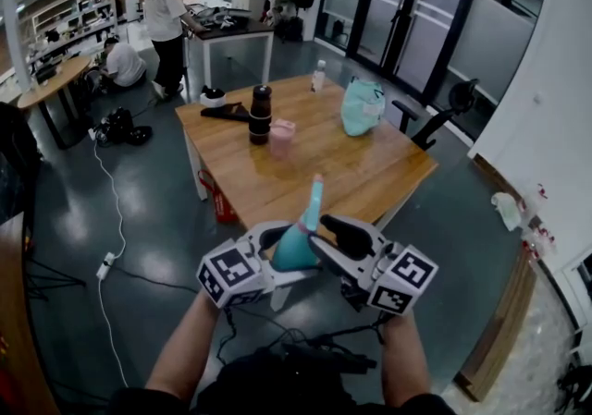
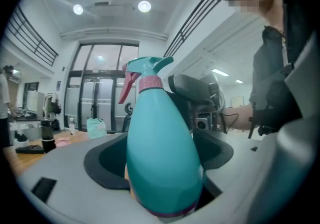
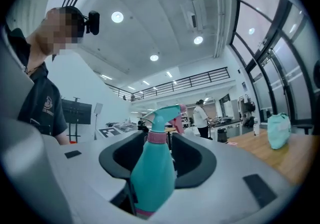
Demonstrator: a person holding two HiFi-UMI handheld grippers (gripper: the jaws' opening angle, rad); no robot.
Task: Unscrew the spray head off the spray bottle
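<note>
Teal spray bottle (image 2: 162, 163) upright in mid-air between both grippers, short of wooden table (image 1: 370, 177). Left gripper (image 1: 277, 241) clamped on bottle's fat lower body, which fills its own view. Right gripper (image 3: 157, 154) jaws wide apart, bottle standing between them, pads not pressing. Spray head (image 3: 164, 113) with pink collar and pink trigger clear in gripper views; head view gives only teal taper. Head view alone shows forearms (image 1: 185, 348), dark floor (image 1: 157, 210) below. Teal bag (image 1: 362, 106) on table in all three.
</note>
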